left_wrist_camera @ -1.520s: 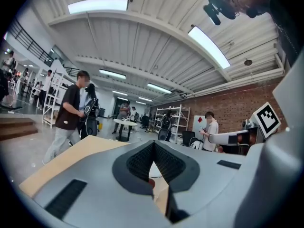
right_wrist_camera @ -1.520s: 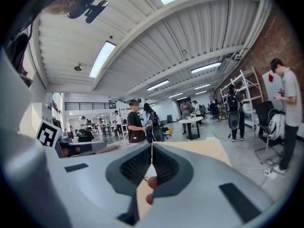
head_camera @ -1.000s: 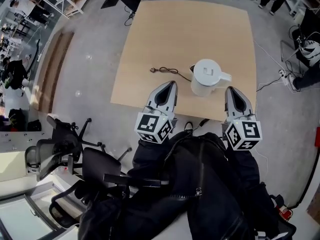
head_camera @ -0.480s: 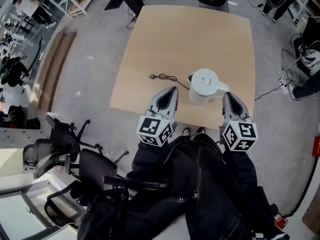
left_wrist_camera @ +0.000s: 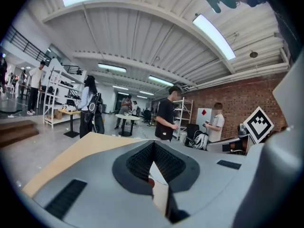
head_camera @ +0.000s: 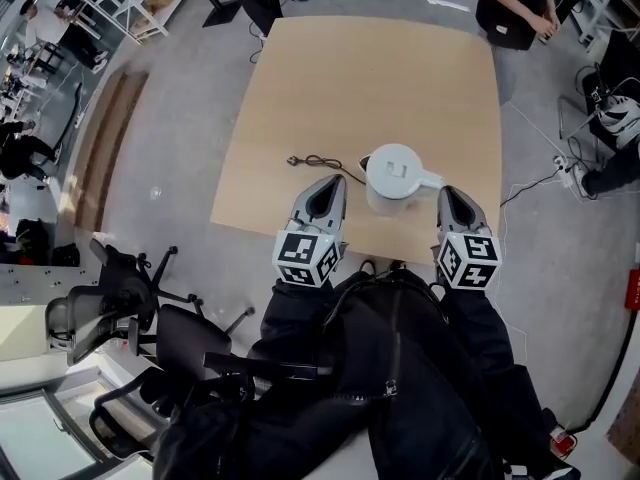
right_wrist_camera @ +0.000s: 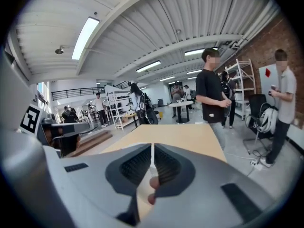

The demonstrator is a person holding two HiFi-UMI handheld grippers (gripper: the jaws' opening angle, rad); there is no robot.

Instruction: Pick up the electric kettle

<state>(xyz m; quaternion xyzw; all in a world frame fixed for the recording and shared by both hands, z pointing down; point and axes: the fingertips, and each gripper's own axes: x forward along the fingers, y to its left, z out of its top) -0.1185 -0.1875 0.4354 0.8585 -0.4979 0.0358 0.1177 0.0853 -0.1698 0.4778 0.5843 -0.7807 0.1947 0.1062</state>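
Observation:
The white electric kettle (head_camera: 393, 176) stands near the front edge of the wooden table (head_camera: 350, 78), its handle pointing right. A black cord (head_camera: 318, 162) lies on the table to its left. My left gripper (head_camera: 322, 196) hovers at the front edge just left of the kettle, apart from it. My right gripper (head_camera: 450, 202) hovers just right of the kettle, close to the handle. Both hold nothing. In the left gripper view the left gripper (left_wrist_camera: 153, 145) has its jaws together, as does the right gripper (right_wrist_camera: 152, 146) in the right gripper view. The kettle is hidden in both gripper views.
A person in black (head_camera: 515, 8) stands at the table's far right corner. Office chairs (head_camera: 130, 288) crowd the floor at lower left. Cables and a power strip (head_camera: 562, 158) lie on the floor to the right. More people and shelves stand in the background.
Both grippers have sunk a little by the table's front edge, still flanking the kettle. The person in black has walked from the far middle to the far right corner.

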